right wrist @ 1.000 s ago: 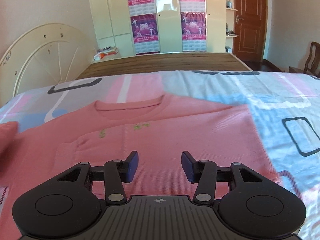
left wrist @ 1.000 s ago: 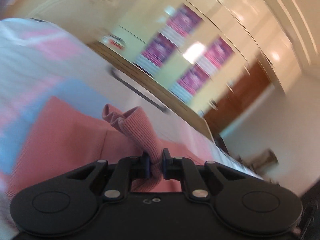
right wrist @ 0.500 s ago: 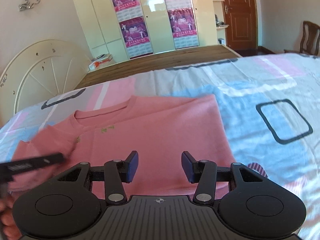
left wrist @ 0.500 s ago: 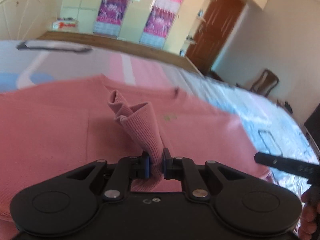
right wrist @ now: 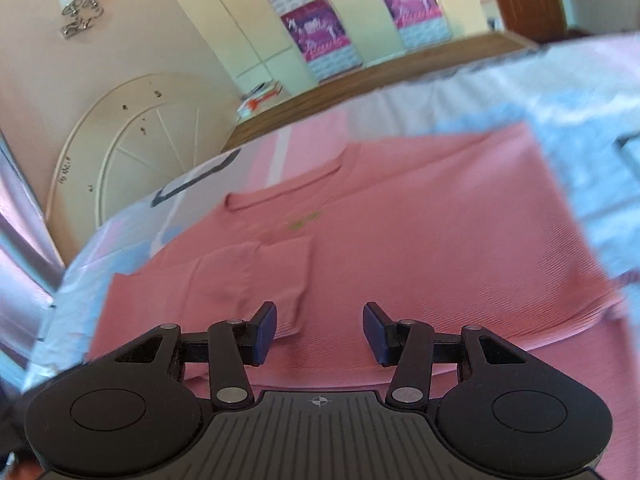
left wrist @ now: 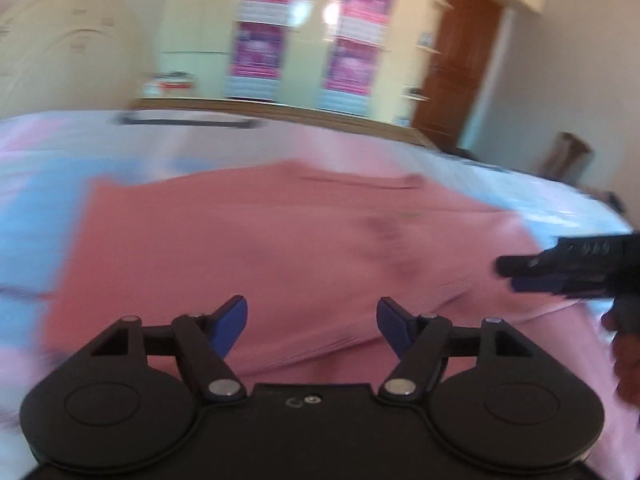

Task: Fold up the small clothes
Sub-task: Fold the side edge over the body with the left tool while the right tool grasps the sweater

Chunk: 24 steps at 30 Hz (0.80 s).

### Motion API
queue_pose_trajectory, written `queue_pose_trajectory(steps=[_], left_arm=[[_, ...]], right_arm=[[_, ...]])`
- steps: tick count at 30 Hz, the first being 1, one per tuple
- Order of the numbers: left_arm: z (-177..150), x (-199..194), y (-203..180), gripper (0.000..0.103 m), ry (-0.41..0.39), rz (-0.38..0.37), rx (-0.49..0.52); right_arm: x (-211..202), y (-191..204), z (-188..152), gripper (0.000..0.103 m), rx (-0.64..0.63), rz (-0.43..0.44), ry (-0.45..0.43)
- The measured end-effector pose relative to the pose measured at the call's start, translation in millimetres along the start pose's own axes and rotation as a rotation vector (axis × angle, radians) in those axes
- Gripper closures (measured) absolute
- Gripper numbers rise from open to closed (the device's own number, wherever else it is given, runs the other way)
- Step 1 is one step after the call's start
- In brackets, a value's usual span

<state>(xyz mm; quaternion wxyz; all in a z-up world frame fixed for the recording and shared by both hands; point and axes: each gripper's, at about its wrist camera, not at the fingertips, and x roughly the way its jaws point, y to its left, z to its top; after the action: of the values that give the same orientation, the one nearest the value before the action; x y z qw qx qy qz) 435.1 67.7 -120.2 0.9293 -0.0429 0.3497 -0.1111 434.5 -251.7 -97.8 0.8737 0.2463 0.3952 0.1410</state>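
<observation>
A small pink knit sweater point(left wrist: 280, 248) lies flat on the bed, neckline toward the far side. In the right wrist view the sweater point(right wrist: 420, 248) has its left sleeve point(right wrist: 256, 276) folded across the front, with the cuff near my fingers. My left gripper point(left wrist: 312, 326) is open and empty, just above the sweater's lower part. My right gripper point(right wrist: 319, 330) is open and empty over the sweater's hem area. The right gripper also shows in the left wrist view point(left wrist: 560, 268) at the right edge, over the sweater's right side.
The bed sheet point(right wrist: 592, 152) has pink, blue and white blocks with dark rectangles. A cream headboard point(right wrist: 132, 136) stands at the left. A wooden bed edge point(left wrist: 304, 116), wardrobe doors with purple posters point(left wrist: 352, 44), a brown door point(left wrist: 456, 64) and a chair point(left wrist: 568, 156) lie beyond.
My left gripper has opened and let go of the sleeve cuff, which now lies folded across the sweater's front. The right gripper has tilted and stayed open.
</observation>
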Motion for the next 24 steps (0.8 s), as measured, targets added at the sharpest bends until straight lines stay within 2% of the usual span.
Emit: queue_pose_trajectory(steps=[4,6,9,10,11,12,15,17,19,22,24], left_arm=[[-30,-33,65,0.033,0.028,0.132,-0.07],[-36,-36,89,0.035,0.043,0.153,-0.126],[-32,-33,104,0.035,0.032,0.132,-0.153],[-30,-29,105,0.035,0.028,0.131,-0.143],[-28,-24,108,0.035,0.025,0.133,-0.142],[-26,-20,110,0.038,0.022,0.139,-0.146],[-22,-15,106,0.058,0.016,0.164,-0.103],[-25,-13,108,0.061,0.013,0.152,-0.09],[-26,-15,111,0.069,0.007,0.151,-0.084],[-24,-15,115,0.077,0.004,0.132,-0.115],[-24,-13,113,0.08,0.006,0.126,-0.105]], right_arm=[[25,13,-9,0.054,0.019,0.008,0.054],[33,20,-12,0.054,0.008,0.001,0.048],[41,35,-10,0.056,-0.008,-0.015,0.038],[44,41,-11,0.062,-0.026,-0.043,0.03],[50,42,-5,0.082,-0.045,-0.065,0.031],[53,48,-4,0.096,-0.063,-0.079,0.034],[52,61,-1,0.096,-0.132,-0.079,0.022],[43,65,3,0.097,-0.161,-0.068,0.0],[30,64,10,0.097,-0.168,-0.074,-0.052],[8,52,19,0.097,-0.126,-0.118,-0.142],[8,40,21,0.097,-0.119,-0.145,-0.11]])
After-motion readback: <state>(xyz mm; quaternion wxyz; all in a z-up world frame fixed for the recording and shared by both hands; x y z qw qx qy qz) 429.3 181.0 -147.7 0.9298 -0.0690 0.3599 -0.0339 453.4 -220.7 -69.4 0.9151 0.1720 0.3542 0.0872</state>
